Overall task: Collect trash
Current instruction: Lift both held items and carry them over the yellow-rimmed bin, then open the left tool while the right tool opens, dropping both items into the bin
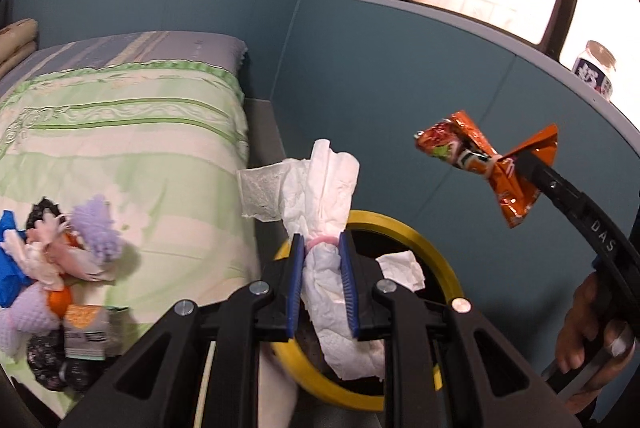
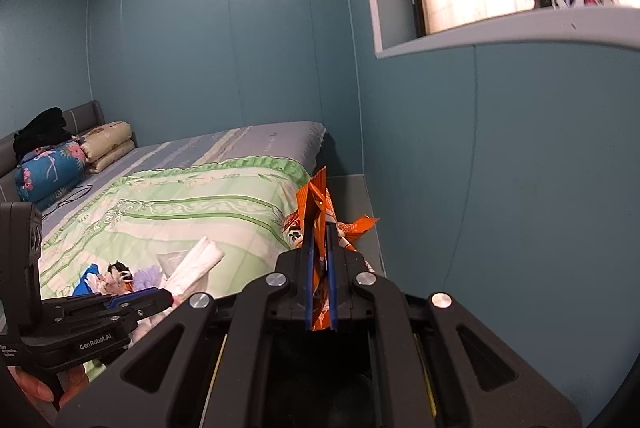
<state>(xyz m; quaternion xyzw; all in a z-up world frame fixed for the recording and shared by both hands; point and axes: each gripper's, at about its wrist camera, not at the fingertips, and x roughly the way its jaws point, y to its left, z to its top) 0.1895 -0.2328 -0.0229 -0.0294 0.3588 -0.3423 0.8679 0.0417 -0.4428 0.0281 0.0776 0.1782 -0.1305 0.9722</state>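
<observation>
My left gripper [image 1: 322, 244] is shut on a crumpled white tissue wad [image 1: 320, 196], held over a yellow-rimmed bin [image 1: 416, 240] beside the bed; another white tissue [image 1: 402, 270] lies inside the bin. To the right, my right gripper [image 1: 520, 158] is shut on an orange snack wrapper [image 1: 480, 156], in the air beyond the bin's far rim. In the right wrist view the wrapper [image 2: 316, 204] is pinched between the blue pads of the right gripper [image 2: 320, 228], and the left gripper [image 2: 170, 295] with its tissue [image 2: 196, 262] shows at lower left. More trash [image 1: 60, 256] lies piled on the bed.
The bed with a green quilt [image 1: 140, 148] fills the left. A blue wall [image 1: 400, 88] stands close behind the bin. A bottle [image 1: 596, 72] sits on the window sill above right. Folded bedding [image 2: 72, 156] lies at the bed's head. A hand [image 1: 592, 332] grips the right tool.
</observation>
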